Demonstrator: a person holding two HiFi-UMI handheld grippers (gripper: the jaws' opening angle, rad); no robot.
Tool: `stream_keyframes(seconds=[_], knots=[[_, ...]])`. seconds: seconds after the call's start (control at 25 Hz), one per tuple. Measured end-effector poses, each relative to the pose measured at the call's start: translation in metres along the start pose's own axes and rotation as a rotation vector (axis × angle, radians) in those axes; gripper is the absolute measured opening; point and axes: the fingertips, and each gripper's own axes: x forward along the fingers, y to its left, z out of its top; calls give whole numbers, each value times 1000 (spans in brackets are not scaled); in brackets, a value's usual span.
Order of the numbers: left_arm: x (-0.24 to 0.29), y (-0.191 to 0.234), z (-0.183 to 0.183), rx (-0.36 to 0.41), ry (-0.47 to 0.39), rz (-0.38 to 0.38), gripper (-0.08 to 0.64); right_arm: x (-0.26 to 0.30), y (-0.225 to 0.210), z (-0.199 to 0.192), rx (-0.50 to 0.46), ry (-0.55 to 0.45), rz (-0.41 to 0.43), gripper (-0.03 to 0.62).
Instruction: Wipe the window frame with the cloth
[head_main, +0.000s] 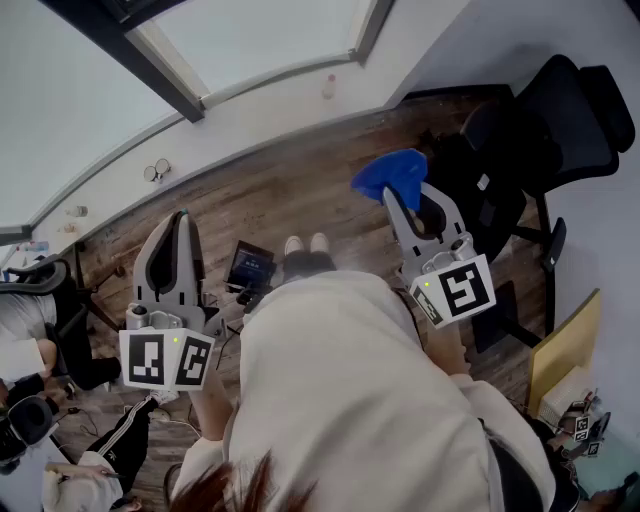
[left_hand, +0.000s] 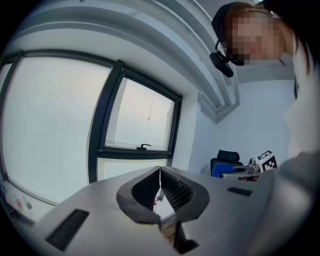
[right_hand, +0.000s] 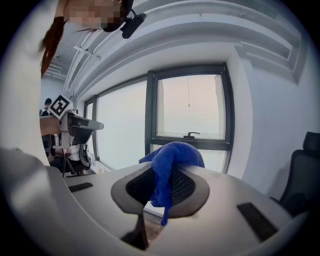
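Right gripper (right_hand: 161, 186) is clamped on the cloth (right_hand: 172, 159), wad poking out front, ready for the window frame (right_hand: 187, 142) ahead. Left gripper (left_hand: 160, 176) is closed on nothing, held off to the side.

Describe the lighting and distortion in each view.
Head view: window glass washed out white, wooden floor evenly lit. Left gripper view: strong fisheye curving the dark window frame, corners vignetted black. Right gripper view: backlit, blue cloth sharp.

The blue cloth (head_main: 390, 172) is bunched at upper centre-right of the head view, pinched in the shut right gripper (head_main: 402, 202), one tail hanging. The dark window frame (head_main: 150, 62) crosses the upper left, well apart.
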Motion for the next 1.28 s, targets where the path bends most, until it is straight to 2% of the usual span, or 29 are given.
stream_keyframes(seconds=[0.24, 0.68, 0.76, 0.84, 0.96, 1.04, 1.28], knots=[[4, -9, 1, -2, -7, -28, 11, -3, 1, -1, 3, -2, -6, 44], [9, -9, -5, 4, -15, 28, 11, 3, -7, -5, -16, -7, 12, 44], [15, -12, -10, 43, -13, 54, 11, 10, -5, -6, -38, -14, 30, 44], [26, -16, -15, 126, -11, 80, 11, 21, 0, -8, -64, -9, 59, 44], [43, -28, -20, 190, -7, 66, 11, 41, 15, -2, -67, -36, 117, 44], [50, -30, -22, 179, -3, 32, 11, 58, 26, 10, -58, -88, 143, 44], [81, 3, -16, 88, 6, -9, 11, 126, 41, 30, -77, -109, 192, 44]])
